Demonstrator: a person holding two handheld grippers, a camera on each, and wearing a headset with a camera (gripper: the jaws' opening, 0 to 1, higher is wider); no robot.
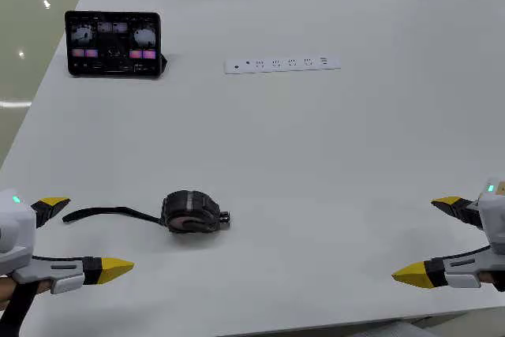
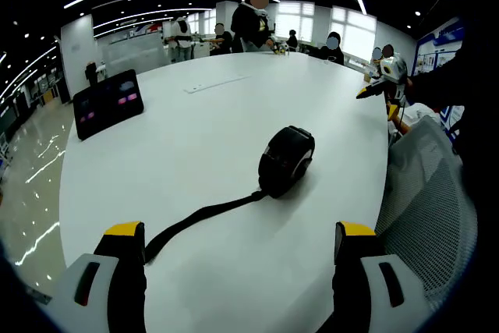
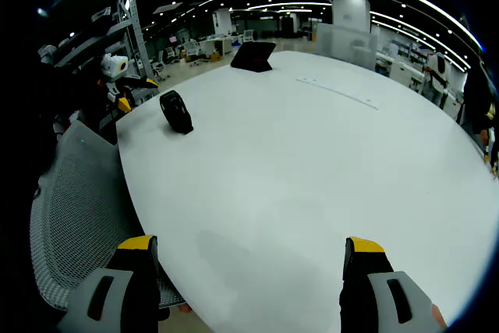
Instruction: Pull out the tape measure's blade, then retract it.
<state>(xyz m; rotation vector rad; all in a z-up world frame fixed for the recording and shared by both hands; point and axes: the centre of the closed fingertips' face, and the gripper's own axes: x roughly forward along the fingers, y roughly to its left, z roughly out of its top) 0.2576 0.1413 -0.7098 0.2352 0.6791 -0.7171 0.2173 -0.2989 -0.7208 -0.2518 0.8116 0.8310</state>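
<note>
A black tape measure (image 1: 192,211) lies on the white table (image 1: 316,140) near the front left, its black wrist strap (image 1: 102,213) trailing to the left. The blade is inside the case. My left gripper (image 1: 85,234) hovers open just left of it, with the strap end between its yellow fingertips (image 1: 116,266). From the left gripper view the tape measure (image 2: 286,159) lies ahead of the open gripper (image 2: 240,237), apart from it. My right gripper (image 1: 432,238) is open at the table's front right edge, far from the tape measure (image 3: 176,111).
A tablet (image 1: 114,43) stands propped at the back left. A white power strip (image 1: 282,63) lies at the back centre. A mesh chair (image 3: 78,216) sits by the table's near edge. People stand beyond the table's far side (image 2: 253,21).
</note>
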